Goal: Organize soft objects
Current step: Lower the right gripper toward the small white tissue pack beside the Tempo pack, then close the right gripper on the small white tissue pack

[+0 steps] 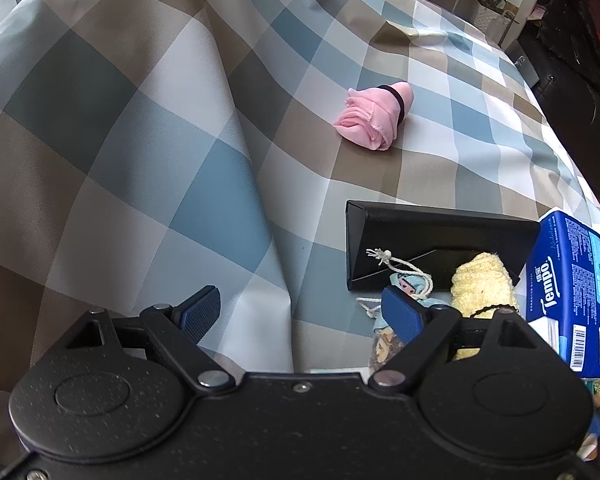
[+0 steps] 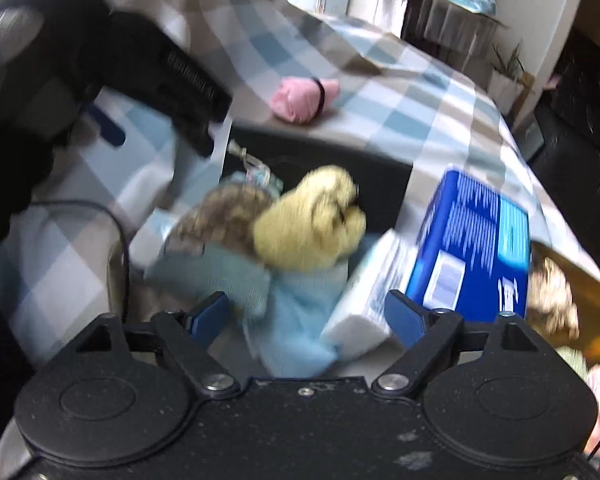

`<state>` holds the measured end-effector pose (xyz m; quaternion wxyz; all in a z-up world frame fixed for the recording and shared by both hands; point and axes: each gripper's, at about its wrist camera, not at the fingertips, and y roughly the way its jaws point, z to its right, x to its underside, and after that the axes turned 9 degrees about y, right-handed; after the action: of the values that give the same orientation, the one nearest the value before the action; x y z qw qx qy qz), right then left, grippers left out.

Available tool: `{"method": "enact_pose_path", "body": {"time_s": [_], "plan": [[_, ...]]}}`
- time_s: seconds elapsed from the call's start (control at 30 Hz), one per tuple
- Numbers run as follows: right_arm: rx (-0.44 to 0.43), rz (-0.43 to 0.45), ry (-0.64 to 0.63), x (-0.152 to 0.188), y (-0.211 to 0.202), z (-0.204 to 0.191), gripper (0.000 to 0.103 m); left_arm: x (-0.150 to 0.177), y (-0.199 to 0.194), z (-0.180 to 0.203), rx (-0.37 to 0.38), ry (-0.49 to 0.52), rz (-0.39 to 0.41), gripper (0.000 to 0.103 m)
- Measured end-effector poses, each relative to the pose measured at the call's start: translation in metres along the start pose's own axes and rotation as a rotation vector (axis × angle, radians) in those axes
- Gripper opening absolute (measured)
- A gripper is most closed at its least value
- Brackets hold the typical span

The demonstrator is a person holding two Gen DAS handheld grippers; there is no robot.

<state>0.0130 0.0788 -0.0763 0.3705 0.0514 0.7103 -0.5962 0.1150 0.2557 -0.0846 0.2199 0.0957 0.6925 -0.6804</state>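
Both my left gripper (image 1: pixel 300 312) and right gripper (image 2: pixel 306 312) are spread, pinching nothing. The blurred view suggests the yellow roll (image 2: pixel 310 218) sits loosely on the pile, so a nudge could tip it out of the black box (image 2: pixel 380 172).

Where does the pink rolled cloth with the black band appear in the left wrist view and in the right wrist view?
Left wrist view: the pink rolled cloth lies alone on the checked cover, right of centre, above the black box.
Right wrist view: it is in the upper middle, blurred, beyond the black box.
Shared landmark: the blue tissue pack, at the right in both.
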Motion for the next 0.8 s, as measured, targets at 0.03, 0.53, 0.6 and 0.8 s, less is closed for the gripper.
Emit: {"method": "enact_pose_path", "body": {"time_s": [0.03,0.53,0.6,0.8], "plan": [[-0.008,-0.018,0.002,0.005,-0.001,-0.001,0.090,0.000,0.000,0.001,0.002,0.003,0.000,0.084],[0.045,-0.061,0.264,0.014,-0.005,0.027,0.088,0.002,0.000,0.006,0.007,0.016,-0.009,0.084],[0.070,-0.055,0.313,0.008,-0.001,0.036,0.087,0.002,0.000,0.006,0.007,0.014,-0.008,0.084],[0.096,-0.021,0.358,-0.008,0.005,0.044,0.069,0.002,0.000,0.006,0.009,0.016,-0.011,0.084]]}}
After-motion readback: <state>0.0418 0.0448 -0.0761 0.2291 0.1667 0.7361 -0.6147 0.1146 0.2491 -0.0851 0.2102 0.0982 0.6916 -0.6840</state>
